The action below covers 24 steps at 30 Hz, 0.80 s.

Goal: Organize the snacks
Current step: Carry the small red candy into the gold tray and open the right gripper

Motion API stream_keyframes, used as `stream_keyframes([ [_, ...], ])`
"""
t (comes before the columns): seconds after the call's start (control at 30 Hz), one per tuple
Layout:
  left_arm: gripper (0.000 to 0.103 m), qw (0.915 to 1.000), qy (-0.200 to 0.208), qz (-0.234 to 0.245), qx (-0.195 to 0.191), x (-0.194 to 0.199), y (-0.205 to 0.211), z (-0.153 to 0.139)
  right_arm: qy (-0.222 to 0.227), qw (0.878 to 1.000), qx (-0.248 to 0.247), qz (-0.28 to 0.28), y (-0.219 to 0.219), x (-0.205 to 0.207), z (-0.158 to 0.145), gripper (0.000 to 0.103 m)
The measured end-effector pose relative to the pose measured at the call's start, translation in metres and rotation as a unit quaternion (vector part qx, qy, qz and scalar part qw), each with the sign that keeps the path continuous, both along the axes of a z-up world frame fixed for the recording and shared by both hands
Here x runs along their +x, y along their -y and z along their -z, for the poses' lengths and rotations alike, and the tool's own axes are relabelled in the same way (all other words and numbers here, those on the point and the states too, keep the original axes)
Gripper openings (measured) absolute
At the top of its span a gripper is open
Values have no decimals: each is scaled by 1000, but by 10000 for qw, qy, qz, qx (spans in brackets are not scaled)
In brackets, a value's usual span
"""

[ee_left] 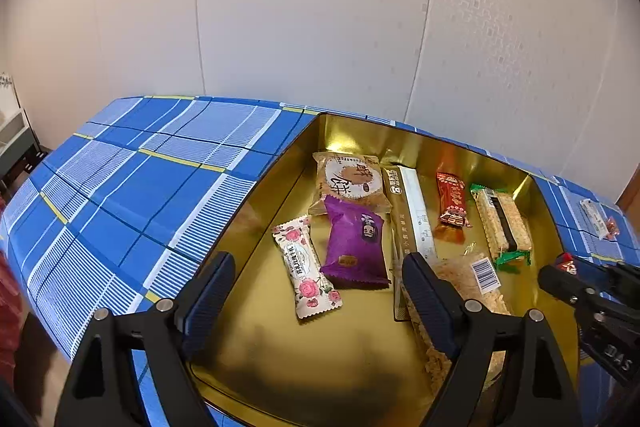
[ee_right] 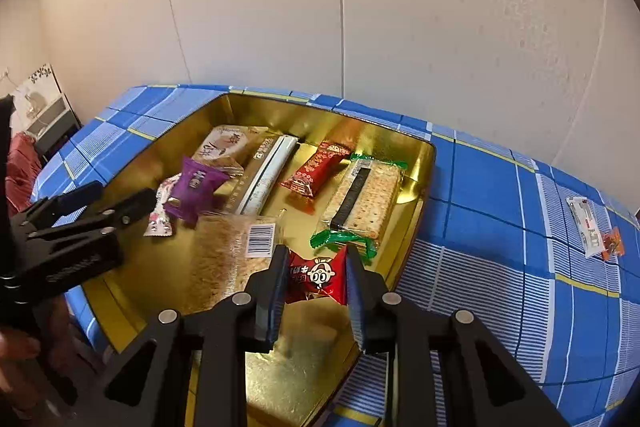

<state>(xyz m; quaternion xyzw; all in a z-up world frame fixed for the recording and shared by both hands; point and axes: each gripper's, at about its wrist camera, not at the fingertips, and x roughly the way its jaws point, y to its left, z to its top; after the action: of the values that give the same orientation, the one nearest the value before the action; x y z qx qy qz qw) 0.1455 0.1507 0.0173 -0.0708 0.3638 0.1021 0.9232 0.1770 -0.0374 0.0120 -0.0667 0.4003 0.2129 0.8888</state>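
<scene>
A gold tin tray lies on a blue plaid tablecloth and holds several snacks. Among them are a purple packet, a floral pink packet, a round biscuit packet and a green-ended cracker pack. My left gripper hangs open above the purple and floral packets with nothing between its fingers. My right gripper is shut on a red candy packet with a cartoon face, over the tray's near right corner. In the left wrist view the right gripper enters from the right.
A long brown-and-white box, a red packet and a clear barcoded pack also lie in the tray. On the cloth to the right lie a small white packet and an orange candy. A white wall stands behind the table.
</scene>
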Motion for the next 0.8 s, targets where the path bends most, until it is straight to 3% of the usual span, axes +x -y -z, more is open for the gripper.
stream_keyframes([
  [0.5,90,9997,126,150,116,-3,12,-4,-151,9995,76,248,5,8,4,38],
  [0.8,90,9997,107,163,170,-2,15,-2,-97,9965,695,453,29,6,-4,38],
])
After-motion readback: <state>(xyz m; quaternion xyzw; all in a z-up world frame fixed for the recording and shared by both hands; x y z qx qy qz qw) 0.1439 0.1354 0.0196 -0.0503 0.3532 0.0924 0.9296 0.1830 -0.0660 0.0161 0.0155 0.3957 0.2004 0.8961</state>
